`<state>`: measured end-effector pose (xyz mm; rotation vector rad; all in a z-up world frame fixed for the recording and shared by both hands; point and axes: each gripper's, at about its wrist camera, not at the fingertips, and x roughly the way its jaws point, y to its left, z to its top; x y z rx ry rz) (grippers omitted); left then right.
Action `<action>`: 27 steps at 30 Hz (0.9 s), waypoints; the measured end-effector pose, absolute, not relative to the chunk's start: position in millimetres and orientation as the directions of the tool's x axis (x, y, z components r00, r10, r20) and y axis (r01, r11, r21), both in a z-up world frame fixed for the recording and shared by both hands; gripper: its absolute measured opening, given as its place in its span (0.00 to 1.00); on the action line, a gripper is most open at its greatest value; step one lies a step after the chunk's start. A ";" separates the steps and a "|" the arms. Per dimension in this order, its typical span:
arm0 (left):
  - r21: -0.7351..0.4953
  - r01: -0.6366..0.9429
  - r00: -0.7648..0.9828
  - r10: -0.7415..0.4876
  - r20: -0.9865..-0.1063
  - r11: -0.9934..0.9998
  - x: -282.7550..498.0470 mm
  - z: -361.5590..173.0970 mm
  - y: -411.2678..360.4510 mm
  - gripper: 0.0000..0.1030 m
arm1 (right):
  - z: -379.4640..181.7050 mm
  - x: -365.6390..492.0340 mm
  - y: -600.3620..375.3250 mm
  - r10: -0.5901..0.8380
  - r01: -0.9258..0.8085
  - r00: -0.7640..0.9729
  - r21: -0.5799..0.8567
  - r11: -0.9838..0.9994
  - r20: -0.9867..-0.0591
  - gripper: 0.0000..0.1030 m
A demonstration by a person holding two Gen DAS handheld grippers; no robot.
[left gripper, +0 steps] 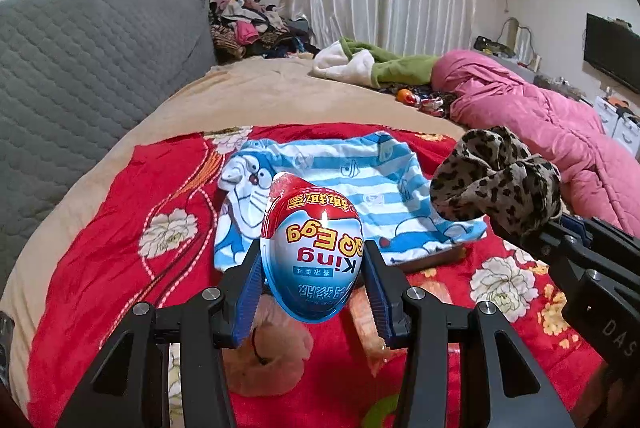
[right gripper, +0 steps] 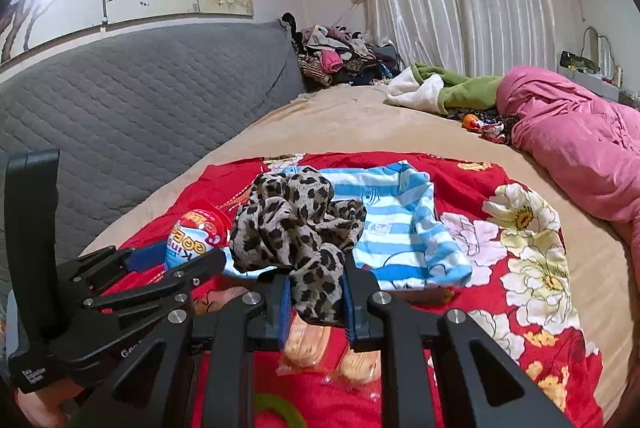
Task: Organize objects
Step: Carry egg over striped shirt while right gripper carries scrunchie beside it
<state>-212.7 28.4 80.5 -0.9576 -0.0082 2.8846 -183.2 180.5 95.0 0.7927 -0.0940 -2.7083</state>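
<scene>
The left gripper (left gripper: 312,268) is clamping one toy egg (left gripper: 311,248), long axis running away from the camera, pointed end aimed at the striped cartoon shirt (left gripper: 360,187) lying ahead on the red floral cloth (left gripper: 120,228). The right gripper (right gripper: 316,298) is pinching one leopard scrunchie (right gripper: 296,232), bunching above its jaws. Two wrapped snack cakes (right gripper: 306,344) are sitting beneath, one plush toy (left gripper: 272,360) beside them.

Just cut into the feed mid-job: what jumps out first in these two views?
The blue-and-red toy egg pinched in the left tongs, lifted above the red floral cloth. Beside it, the right tongs hold a bunched leopard-print fabric. Behind both, a blue-striped cartoon shirt lies on that cloth.
</scene>
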 end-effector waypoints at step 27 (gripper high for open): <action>0.006 -0.088 -0.822 0.069 -0.565 -0.996 -307.6 105.7 37.1 0.47 | 123.1 -274.7 187.5 -0.316 0.283 -0.832 0.141 -0.949 -0.456 0.20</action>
